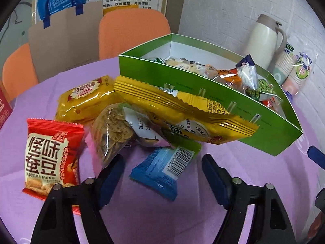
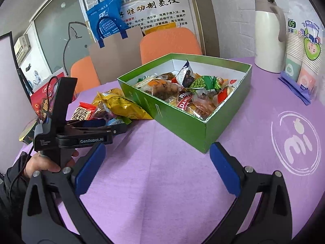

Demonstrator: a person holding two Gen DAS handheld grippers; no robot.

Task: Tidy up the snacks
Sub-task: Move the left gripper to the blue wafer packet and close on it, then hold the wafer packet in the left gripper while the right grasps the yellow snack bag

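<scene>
A pile of loose snack packets lies on the purple tablecloth left of the green box (image 1: pixel 213 109): a red packet (image 1: pixel 52 154), a clear packet of brown chips (image 1: pixel 111 132), two yellow packets (image 1: pixel 182 109) (image 1: pixel 85 99) and a blue packet (image 1: pixel 160 168). My left gripper (image 1: pixel 163 174) is open, its fingers on either side of the blue packet without touching it. The green box (image 2: pixel 178 126) holds several wrapped snacks. My right gripper (image 2: pixel 157 162) hangs open over bare cloth in front of the box, holding nothing. A hand holds the left gripper (image 2: pixel 109 126) by the pile.
A cream thermos jug (image 2: pixel 268 36) and packs of paper cups (image 2: pixel 302 61) stand at the back right. Orange chairs (image 2: pixel 168 44), a cardboard sheet with a blue bag (image 2: pixel 107 20) and a red carton (image 2: pixel 42 99) lie beyond the table's far edge.
</scene>
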